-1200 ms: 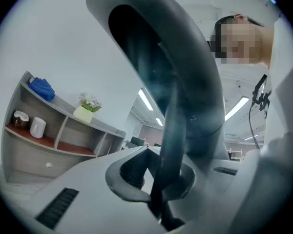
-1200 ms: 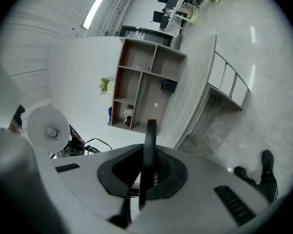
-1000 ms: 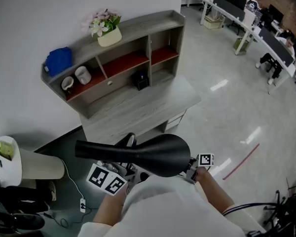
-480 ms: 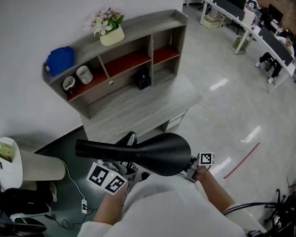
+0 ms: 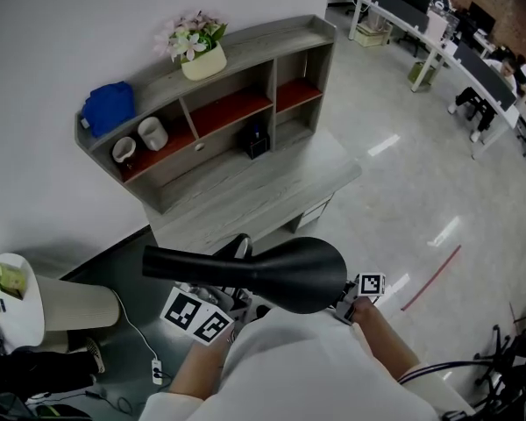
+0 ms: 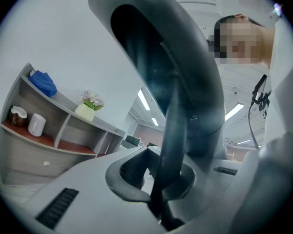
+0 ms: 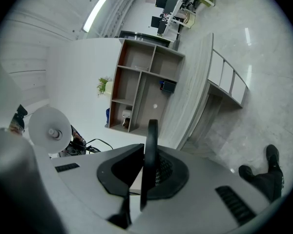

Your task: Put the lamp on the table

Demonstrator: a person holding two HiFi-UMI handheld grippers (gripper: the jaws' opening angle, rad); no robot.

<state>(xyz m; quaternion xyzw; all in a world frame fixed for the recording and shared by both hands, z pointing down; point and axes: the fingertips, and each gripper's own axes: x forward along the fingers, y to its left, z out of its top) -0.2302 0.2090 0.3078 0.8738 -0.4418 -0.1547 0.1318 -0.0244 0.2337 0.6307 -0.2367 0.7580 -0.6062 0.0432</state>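
You hold the lamp (image 5: pixel 285 274) in the air at lower centre of the head view, black shade lying roughly level, close to your body and well short of the table (image 5: pixel 245 196). The left gripper (image 6: pixel 162 186) has its jaws closed on the lamp's thin dark stem, the shade looming above it. The right gripper (image 7: pixel 143 179) has its jaws pinched on a thin black edge of the lamp, likely the base, though which part cannot be told. The step in hand looks like the carry. Bring both hands forward together so the stem does not twist between the two grips, turn the lamp upright before lowering, and let go only once the base sits flat. Aim for the open front strip of the grey wood top, which looks bare. The shelf unit (image 5: pixel 206 86) stands on the table's rear, so watch the shade against it. It carries a flower pot (image 5: pixel 200 60) and a blue bundle (image 5: pixel 108 108) on top, two cups (image 5: pixel 138 140) in the left bay, and a small black object (image 5: pixel 257 139) in the middle one. The floor (image 5: pixel 421 174) at right is glossy with a red line (image 5: pixel 430 277) on it. Office desks (image 5: pixel 447 38) fill the upper right corner. A white bin (image 5: pixel 17 292) and a cable (image 5: pixel 140 345) lie at lower left, so mind your feet there.
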